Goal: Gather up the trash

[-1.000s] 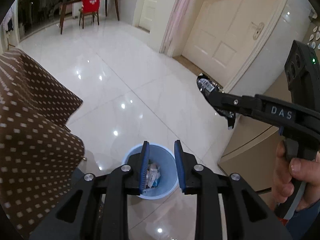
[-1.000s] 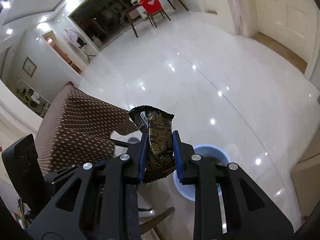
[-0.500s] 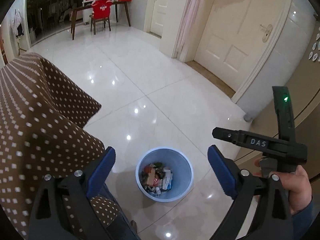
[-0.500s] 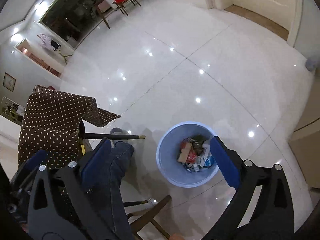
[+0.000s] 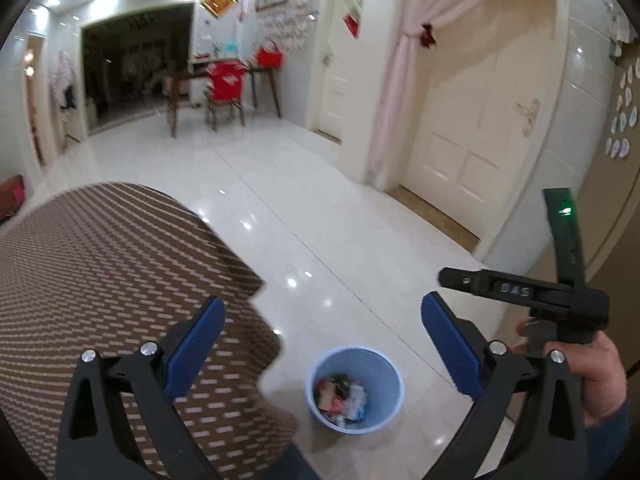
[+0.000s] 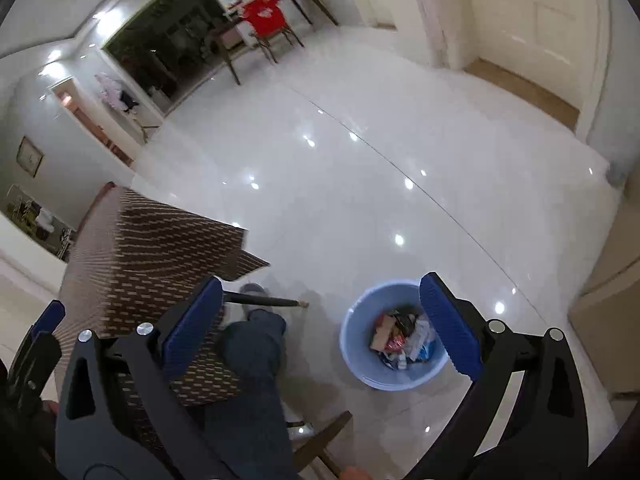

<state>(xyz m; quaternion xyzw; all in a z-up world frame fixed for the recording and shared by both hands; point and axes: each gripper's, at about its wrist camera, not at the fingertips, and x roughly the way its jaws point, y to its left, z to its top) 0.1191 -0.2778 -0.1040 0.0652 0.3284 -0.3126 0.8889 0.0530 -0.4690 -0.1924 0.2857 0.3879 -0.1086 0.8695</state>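
Sitting on the white tile floor (image 6: 360, 168), the light blue trash bin (image 6: 352, 344) holds a heap of mixed wrappers (image 6: 402, 338): red, white, tan and dark pieces, too jumbled to name one by one. In your left wrist view the same bin (image 5: 316, 376) is low and centre, between the two blue pads, down on the floor below them.

Your left gripper (image 5: 322, 342) is spread wide, nothing between its blue pads (image 5: 192, 344). Your right gripper (image 6: 320, 322) is spread just as wide, also bare; its right-hand pad (image 6: 450, 326) overlaps the bin's rim in the picture, but the bin is on the floor below it. From the left view you see the right gripper's black body (image 5: 524, 292) off to the side, marked with blurred letters, with your right hand (image 5: 592, 372) wrapped on its handle and a green light on the upright part.

Just beside the bin on the left is a table under a brown dotted cloth (image 6: 152, 248), motion-blurred in both views. Your leg in blue jeans (image 6: 250, 360) and a grey shoe (image 6: 252, 296) show below the cloth edge, near a dark chair leg (image 6: 264, 301).

Well apart, at the far end of the room: a wooden table (image 5: 224, 80) with a red-covered chair (image 5: 226, 84), a cream door (image 5: 480, 120) and a pink curtain (image 5: 396, 92).
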